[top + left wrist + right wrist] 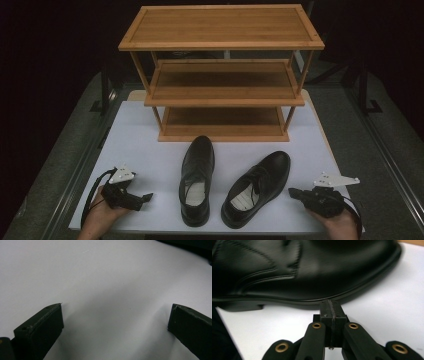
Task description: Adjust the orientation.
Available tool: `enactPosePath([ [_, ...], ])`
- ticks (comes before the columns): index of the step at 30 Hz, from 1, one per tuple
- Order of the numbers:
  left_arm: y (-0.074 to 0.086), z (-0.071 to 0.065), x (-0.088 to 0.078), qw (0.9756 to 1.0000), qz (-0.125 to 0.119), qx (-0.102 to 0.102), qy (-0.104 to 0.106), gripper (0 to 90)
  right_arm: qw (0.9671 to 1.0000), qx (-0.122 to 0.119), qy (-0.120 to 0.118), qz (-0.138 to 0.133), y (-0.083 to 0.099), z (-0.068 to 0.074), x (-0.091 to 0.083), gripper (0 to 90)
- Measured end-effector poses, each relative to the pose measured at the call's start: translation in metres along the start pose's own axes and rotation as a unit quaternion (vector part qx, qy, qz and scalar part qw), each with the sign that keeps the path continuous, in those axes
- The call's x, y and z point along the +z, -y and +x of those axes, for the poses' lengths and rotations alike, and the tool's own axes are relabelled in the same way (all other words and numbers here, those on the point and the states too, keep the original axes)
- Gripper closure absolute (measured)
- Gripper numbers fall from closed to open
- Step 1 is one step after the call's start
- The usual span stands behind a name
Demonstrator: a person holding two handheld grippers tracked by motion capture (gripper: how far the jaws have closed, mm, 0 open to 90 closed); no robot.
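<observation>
Right gripper (300, 194), fingers pressed together, points at the side of the right-hand shoe (257, 187), just beside it; that shoe's toe angles up-right toward the wooden rack (222, 75). Left gripper (142, 199), fingers apart, waits on the white surface (150, 145).

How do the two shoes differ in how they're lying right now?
The left shoe lies straight, toe towards the rack; the right shoe is angled, toe up and to the right. The shut right gripper is close beside the right shoe; the left shoe has no gripper near. Both are black, upright, on the table.
</observation>
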State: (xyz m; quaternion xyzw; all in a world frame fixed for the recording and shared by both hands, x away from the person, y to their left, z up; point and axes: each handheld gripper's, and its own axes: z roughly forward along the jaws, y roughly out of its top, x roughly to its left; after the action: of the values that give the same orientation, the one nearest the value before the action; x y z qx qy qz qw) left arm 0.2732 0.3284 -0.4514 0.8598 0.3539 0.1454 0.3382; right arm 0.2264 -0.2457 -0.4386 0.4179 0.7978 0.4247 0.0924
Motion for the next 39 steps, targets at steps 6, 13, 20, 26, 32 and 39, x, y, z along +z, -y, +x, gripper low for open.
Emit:
enactPosePath([
  [6, 0.000, 0.000, 0.000, 1.0000, 0.000, 0.000, 0.000, 0.0, 0.9994, -0.019, -0.020, 0.023, 0.000, 0.012, 0.012, 89.8],
  [13, 0.000, 0.000, 0.000, 1.0000, 0.000, 0.000, 0.000, 0.0, 0.9978, -0.037, -0.040, 0.037, -0.002, 0.022, 0.024, 89.8],
  [20, 0.000, 0.000, 0.000, 1.0000, 0.000, -0.001, 0.000, 0.0, 0.9974, -0.036, -0.047, 0.042, -0.004, 0.024, 0.029, 89.8],
  [26, 0.000, 0.000, 0.000, 1.0000, 0.000, -0.001, 0.000, 0.0, 0.9974, -0.037, -0.045, 0.042, -0.007, 0.025, 0.032, 89.8],
  [32, 0.000, 0.000, 0.000, 1.0000, 0.000, -0.001, 0.000, 0.0, 0.9970, -0.043, -0.046, 0.045, -0.013, 0.026, 0.039, 89.8],
  [39, 0.000, 0.000, 0.000, 1.0000, 0.000, -0.001, 0.000, 0.0, 0.9964, -0.049, -0.050, 0.047, -0.020, 0.025, 0.047, 89.8],
])
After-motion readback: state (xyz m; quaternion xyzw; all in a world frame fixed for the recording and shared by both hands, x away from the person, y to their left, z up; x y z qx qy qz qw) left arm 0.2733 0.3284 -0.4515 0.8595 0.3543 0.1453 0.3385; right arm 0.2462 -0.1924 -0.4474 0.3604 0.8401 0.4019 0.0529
